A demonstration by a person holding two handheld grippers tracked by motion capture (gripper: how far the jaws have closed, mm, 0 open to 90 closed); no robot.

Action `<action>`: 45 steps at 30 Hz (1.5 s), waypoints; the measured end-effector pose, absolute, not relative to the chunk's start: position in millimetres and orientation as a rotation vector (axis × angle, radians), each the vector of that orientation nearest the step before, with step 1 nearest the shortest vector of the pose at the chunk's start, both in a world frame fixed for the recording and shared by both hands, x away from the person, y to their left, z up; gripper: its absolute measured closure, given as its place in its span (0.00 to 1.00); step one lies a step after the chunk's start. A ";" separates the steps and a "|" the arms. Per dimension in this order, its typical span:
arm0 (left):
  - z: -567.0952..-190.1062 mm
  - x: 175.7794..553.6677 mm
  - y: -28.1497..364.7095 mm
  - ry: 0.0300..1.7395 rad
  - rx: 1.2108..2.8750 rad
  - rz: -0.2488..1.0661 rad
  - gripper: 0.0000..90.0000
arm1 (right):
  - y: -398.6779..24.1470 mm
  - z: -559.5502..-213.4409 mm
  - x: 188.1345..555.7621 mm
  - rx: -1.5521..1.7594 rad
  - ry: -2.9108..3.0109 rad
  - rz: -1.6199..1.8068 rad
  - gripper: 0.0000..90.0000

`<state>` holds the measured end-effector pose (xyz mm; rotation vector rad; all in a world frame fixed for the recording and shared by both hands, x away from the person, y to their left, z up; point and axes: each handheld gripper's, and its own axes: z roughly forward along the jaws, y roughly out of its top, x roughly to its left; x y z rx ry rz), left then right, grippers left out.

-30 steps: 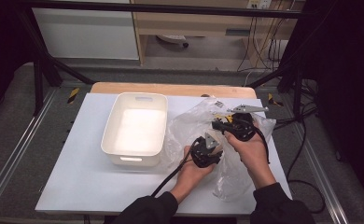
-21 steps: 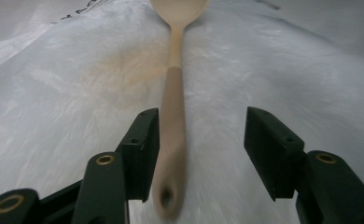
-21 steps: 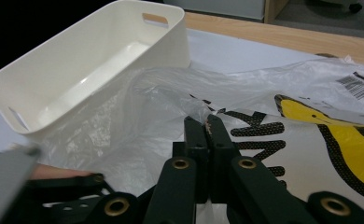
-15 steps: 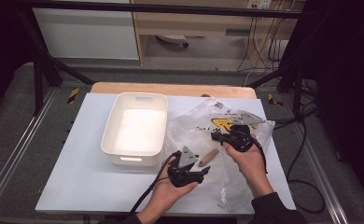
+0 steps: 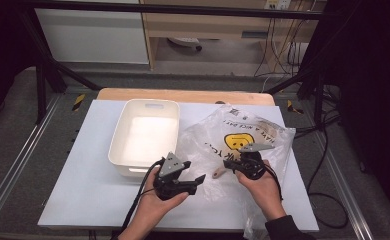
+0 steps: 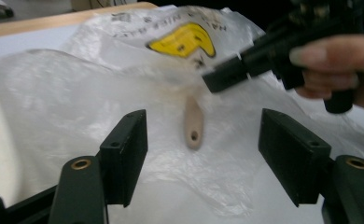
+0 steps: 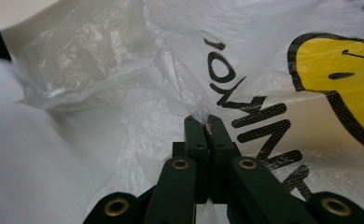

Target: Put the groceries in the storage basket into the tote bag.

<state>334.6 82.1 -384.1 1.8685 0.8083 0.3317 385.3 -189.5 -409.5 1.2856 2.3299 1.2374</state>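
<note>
A clear plastic bag (image 5: pixel 243 132) printed with a yellow smiley lies crumpled on the right half of the white table (image 5: pixel 83 190). My right gripper (image 5: pixel 230 163) is shut on a fold of the bag (image 7: pixel 180 70), its jaws pressed together on the film (image 7: pixel 207 122). A pale wooden handle (image 5: pixel 219 173) with a hole in its end pokes out from under the bag's edge. My left gripper (image 5: pixel 197 180) is open, held just left of the bag. The wooden handle (image 6: pixel 192 122) lies ahead of the left gripper (image 6: pixel 202 140), between its spread jaws but apart from them.
A white plastic tub (image 5: pixel 144 107) stands left of the bag, close behind my left hand. Beyond the table's far wooden edge (image 5: pixel 183 95) are shelves and cables. Black frame posts flank the table. The other gripper (image 6: pixel 245 70) pinches the bag at the upper right of the left gripper view.
My left gripper has drawn back from the bag, toward the person and to the left. My right gripper has pulled the pinched bag toward the near edge.
</note>
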 end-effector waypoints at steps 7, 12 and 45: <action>-373.5 341.8 100.6 0.855 1.823 0.377 0.33 | -188.7 -420.8 373.9 1.265 2.389 1.187 1.00; -366.6 345.4 111.3 0.875 1.824 0.430 0.28 | -190.2 -426.4 369.0 1.266 2.420 1.144 1.00; -367.2 361.9 161.3 0.973 1.803 0.558 0.11 | -269.2 -420.2 329.2 1.384 2.051 1.015 0.06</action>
